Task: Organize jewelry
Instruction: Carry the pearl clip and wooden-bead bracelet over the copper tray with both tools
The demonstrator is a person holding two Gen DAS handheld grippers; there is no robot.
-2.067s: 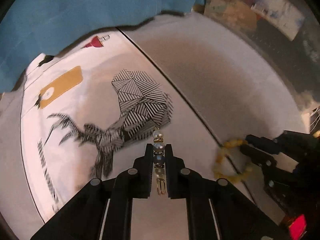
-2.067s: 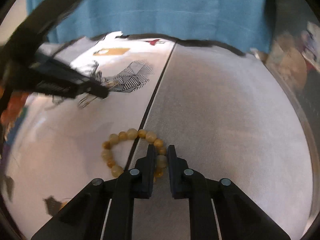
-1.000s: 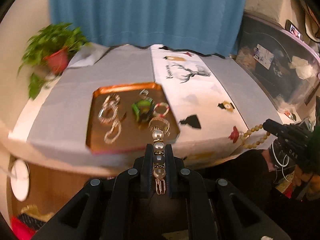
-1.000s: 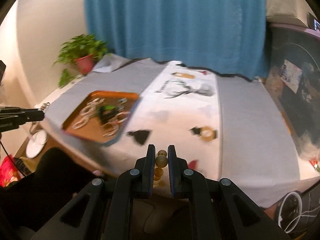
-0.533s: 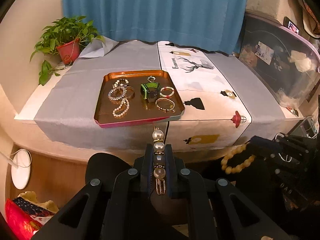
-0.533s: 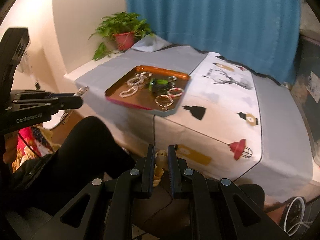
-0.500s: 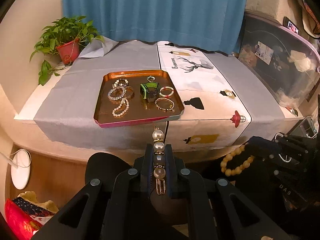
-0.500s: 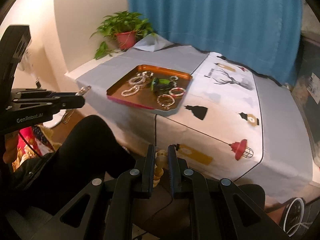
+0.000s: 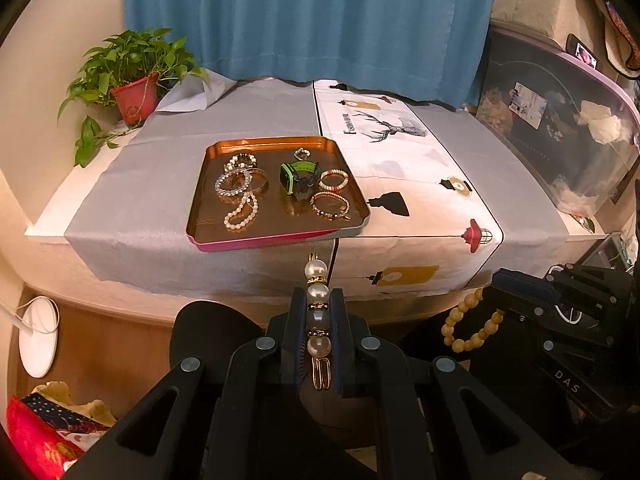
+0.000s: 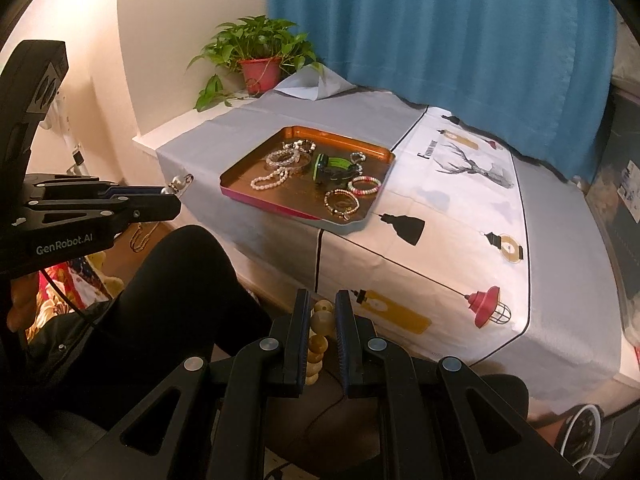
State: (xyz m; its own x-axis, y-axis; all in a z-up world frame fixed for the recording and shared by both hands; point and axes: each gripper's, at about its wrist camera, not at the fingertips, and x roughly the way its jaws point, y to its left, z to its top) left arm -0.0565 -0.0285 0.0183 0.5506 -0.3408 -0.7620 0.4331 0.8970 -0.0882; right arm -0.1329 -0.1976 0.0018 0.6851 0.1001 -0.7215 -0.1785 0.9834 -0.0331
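My left gripper is shut on a pearl hair clip, held in the air in front of the table's near edge. To its right, my right gripper has a yellow bead bracelet dangling from it. In the right wrist view that gripper is shut on the bracelet, and the left gripper shows at far left with the clip. On the grey cloth sits an orange tray with several bracelets and a green watch.
A white runner with a deer print crosses the table. A potted plant stands at the back left before a blue curtain. A clear storage box is at the right. A person's black-clad legs lie below the grippers.
Both grippers have lifted their pieces off the cloth and drawn back from the table, so the whole table and tray now show. Over the last half second nothing moves.
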